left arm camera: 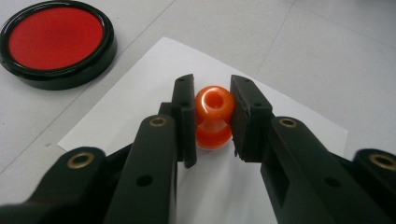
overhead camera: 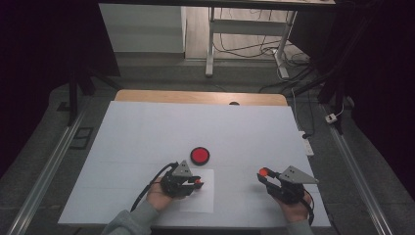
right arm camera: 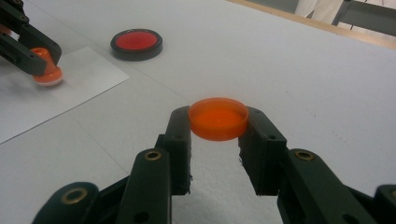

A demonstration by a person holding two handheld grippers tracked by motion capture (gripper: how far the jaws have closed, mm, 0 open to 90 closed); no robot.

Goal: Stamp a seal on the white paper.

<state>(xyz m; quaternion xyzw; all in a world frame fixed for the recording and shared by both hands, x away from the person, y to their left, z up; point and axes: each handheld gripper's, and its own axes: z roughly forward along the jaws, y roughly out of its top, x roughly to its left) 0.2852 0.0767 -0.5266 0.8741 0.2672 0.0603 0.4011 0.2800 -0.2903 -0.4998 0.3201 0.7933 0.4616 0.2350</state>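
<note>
My left gripper is shut on an orange stamp with a round knob handle, jaws clamped on its neck. The stamp stands upright with its base down on a white sheet of paper. In the right gripper view the same stamp appears at far left, low on the sheet. My right gripper is shut on a flat round orange cap, held level a little above the table. A round red ink pad in a black case lies open just beyond the paper, between the two grippers.
A large white cover lies over the table, whose wooden far edge shows beyond it. The paper sheet lies near the front edge. Desk legs and cables stand on the floor behind the table.
</note>
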